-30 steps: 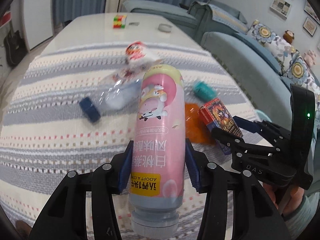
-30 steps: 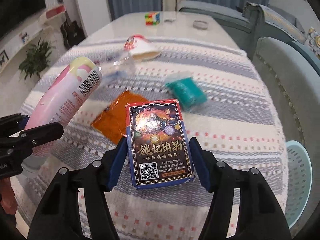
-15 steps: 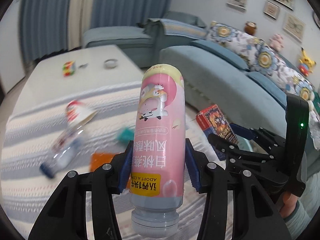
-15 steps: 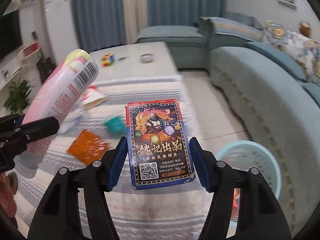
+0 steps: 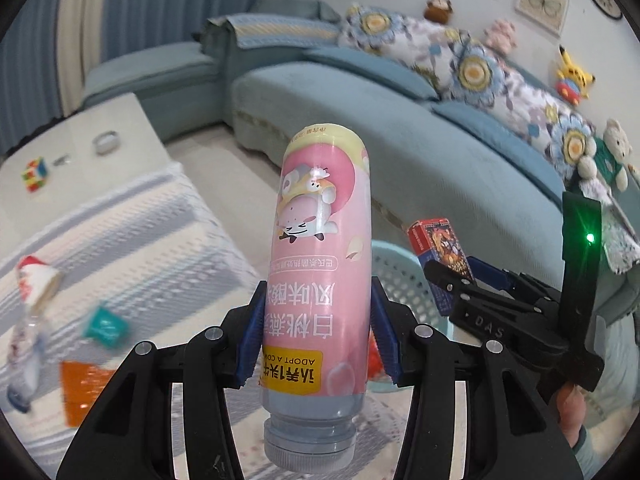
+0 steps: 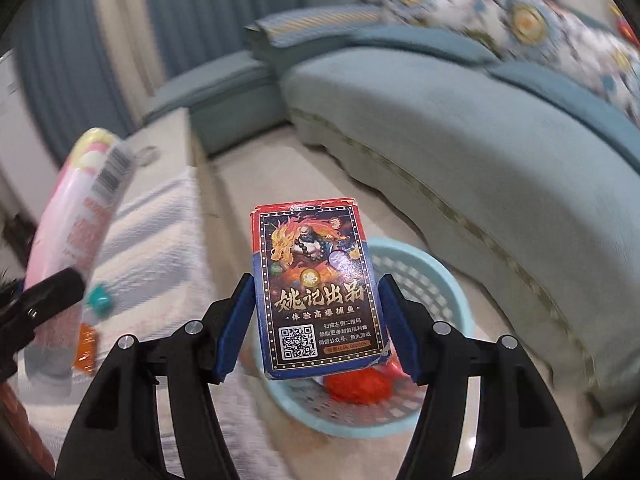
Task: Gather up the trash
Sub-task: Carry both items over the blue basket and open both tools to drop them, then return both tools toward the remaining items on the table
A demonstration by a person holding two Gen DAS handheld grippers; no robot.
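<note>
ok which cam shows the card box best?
Right wrist: the card box sits centred, front face and QR code readable, clamped between the right gripper pads. The left wrist view shows only its upper part, small and angled, behind the pink bottle.

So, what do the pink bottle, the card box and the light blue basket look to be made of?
Pink bottle: likely plastic under a glossy printed sleeve; the bare neck end is translucent grey with a ribbed cap.
Card box: thin printed cardboard, slightly glossy; its top edge is frayed and its corners dented.
Light blue basket: moulded plastic, matte, with a regular grid of holes in its wall.
</note>
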